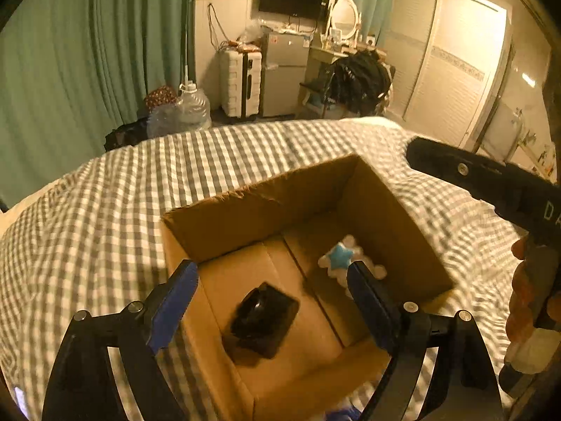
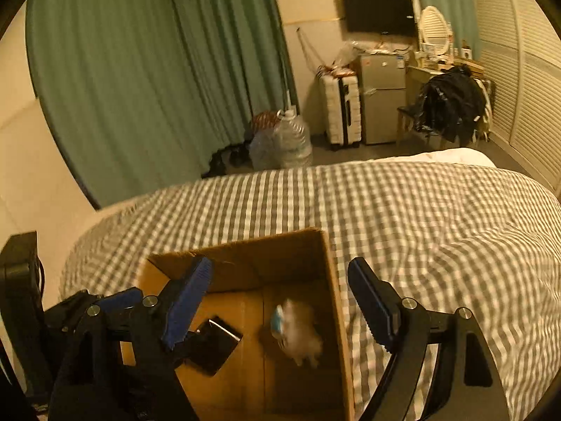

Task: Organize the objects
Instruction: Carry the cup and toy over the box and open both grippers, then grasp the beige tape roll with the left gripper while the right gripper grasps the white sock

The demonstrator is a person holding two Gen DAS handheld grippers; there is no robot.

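An open cardboard box [image 1: 245, 207] sits on the checked bed cover; it also shows in the right wrist view [image 2: 336, 301]. Inside lie a black square object [image 1: 263, 319] and a white plush toy with a blue star [image 1: 342, 256]. The same black object [image 2: 215, 345] and the blurred plush toy [image 2: 301, 333] show in the right wrist view. My left gripper [image 1: 273, 291] is open and empty above the box. My right gripper [image 2: 280, 298] is open and empty above the box. The right gripper's body [image 1: 491, 179] shows at the right of the left wrist view.
The grey-and-white checked bed [image 2: 420, 217] spreads around the box. Beyond it stand green curtains [image 1: 87, 52], water jugs [image 1: 191, 110], a white suitcase [image 1: 242, 82], a small fridge [image 1: 284, 73], a chair with dark clothes [image 1: 357, 80] and wardrobe doors [image 1: 452, 66].
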